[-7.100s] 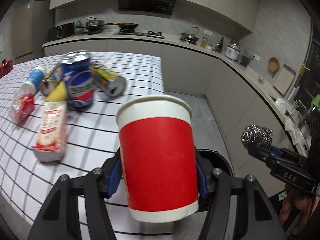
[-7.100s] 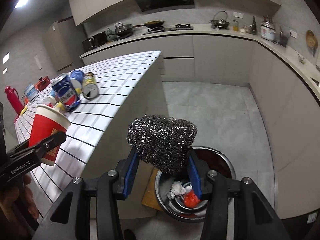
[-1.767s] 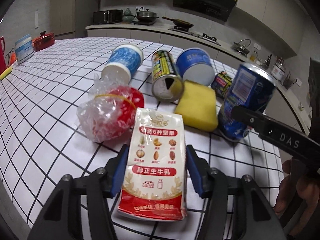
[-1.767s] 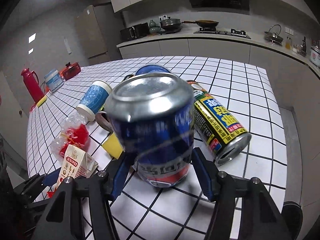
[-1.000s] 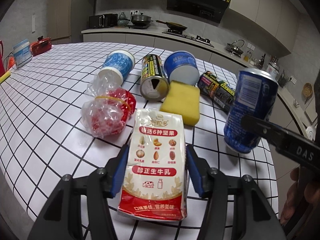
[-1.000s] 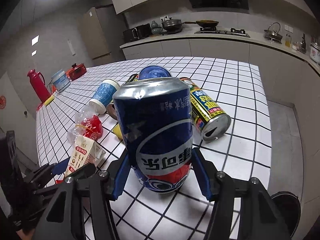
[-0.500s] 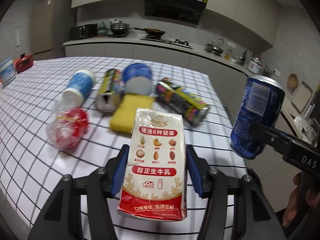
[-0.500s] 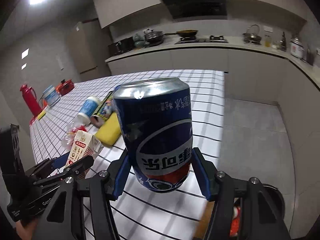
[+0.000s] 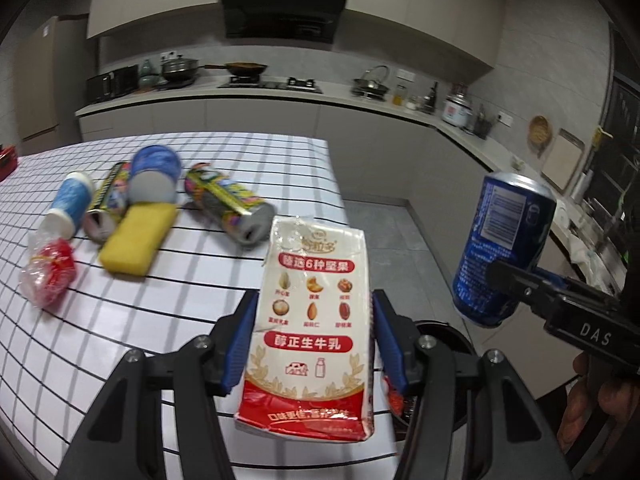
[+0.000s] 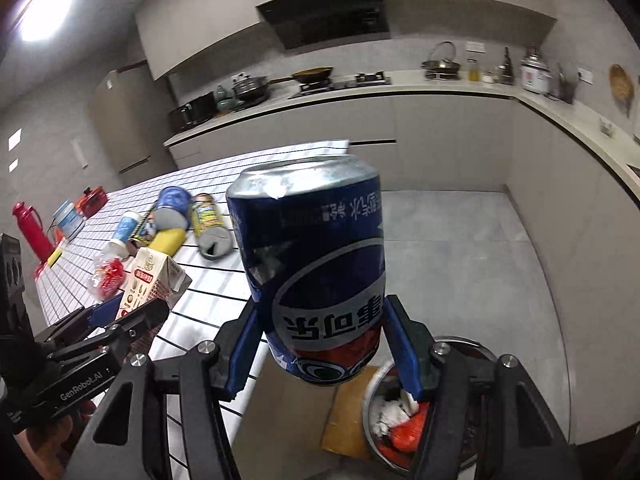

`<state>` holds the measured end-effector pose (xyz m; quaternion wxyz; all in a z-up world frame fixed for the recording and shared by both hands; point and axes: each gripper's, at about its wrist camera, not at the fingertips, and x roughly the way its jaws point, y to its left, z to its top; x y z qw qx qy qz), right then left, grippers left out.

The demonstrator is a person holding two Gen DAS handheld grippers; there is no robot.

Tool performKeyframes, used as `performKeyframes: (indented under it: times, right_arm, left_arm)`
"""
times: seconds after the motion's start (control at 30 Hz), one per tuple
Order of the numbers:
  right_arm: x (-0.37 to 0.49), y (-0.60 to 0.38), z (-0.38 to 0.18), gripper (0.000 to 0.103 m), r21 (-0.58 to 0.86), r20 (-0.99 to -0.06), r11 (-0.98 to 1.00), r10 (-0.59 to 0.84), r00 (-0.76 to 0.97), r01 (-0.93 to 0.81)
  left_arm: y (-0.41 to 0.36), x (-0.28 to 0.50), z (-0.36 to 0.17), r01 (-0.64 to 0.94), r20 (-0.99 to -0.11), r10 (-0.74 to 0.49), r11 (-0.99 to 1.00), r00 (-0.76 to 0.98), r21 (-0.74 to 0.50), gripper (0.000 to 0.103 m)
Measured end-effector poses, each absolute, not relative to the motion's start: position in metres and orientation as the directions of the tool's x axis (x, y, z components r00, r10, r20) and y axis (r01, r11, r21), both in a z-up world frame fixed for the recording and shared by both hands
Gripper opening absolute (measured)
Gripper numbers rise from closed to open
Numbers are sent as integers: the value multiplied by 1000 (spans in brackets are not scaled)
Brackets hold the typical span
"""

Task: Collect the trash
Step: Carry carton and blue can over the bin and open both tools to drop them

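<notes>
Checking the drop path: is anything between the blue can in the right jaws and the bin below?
Nothing visible. The blue can hangs past the table edge, above the open trash bin.

Home kitchen: range hood [image 9: 282, 12], stove [image 9: 276, 82], counter [image 9: 360, 98].

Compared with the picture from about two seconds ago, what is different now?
The milk carton in the left gripper and the blue can in the right gripper were lifted off the checked table and carried toward the trash bin on the floor. Both grips are unchanged. The sponge and lying cans stayed put.
</notes>
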<state>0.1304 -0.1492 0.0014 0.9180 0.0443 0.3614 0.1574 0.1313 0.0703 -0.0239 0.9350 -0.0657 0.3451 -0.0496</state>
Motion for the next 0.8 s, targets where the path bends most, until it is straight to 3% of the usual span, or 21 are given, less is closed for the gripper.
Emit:
performKeyframes:
  times: [0.47,0.8]
  right_arm:
    - [118,-254,-24,61,172,-700,973,231,676,-155]
    - [131,-302,-79,61,158,-771,979,203,603,-128]
  left_arm:
    - [-23,132,-40,139,-656,-224,974,721,-181,57]
    - [-77,138,-72,159,-699,-249,968,670,-193,57]
